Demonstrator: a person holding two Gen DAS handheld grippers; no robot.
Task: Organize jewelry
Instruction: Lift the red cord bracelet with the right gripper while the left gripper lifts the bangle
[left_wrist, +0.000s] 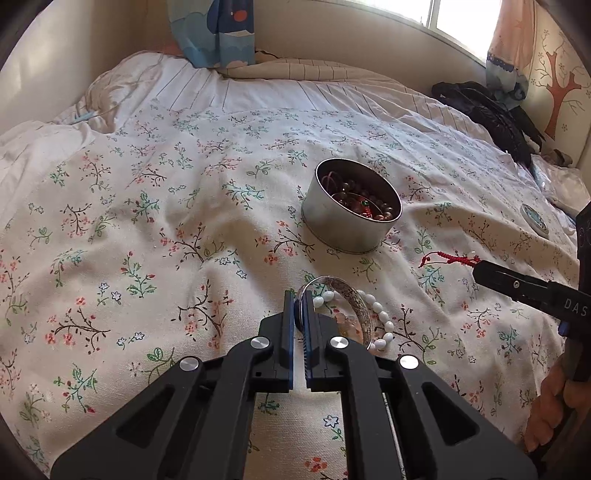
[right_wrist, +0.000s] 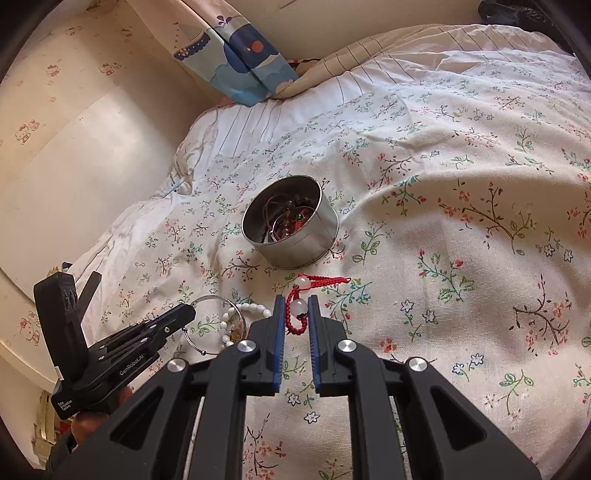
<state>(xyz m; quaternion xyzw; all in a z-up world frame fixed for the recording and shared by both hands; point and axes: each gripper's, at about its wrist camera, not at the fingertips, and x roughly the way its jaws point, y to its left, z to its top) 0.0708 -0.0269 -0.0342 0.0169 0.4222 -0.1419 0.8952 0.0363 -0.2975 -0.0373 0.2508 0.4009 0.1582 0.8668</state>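
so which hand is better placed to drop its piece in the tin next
Probably right. The right tool is shut on the red cord bracelet, lined up with the open tin just ahead. The left tool pinches the clear bangle, with white beads tangled around it.

Bed (left_wrist: 155, 206) fills the space ahead of both hand-held devices, spread with a floral sheet. Striped bedding (left_wrist: 280, 83) bunches at the far end. Cream wall (right_wrist: 85, 155) beyond, left. Blue cartoon-print curtain (left_wrist: 216, 31) hangs far ahead. Bright window (left_wrist: 461, 22) upper right; tree-motif wallpaper (left_wrist: 561, 92) beside it. Daylight.
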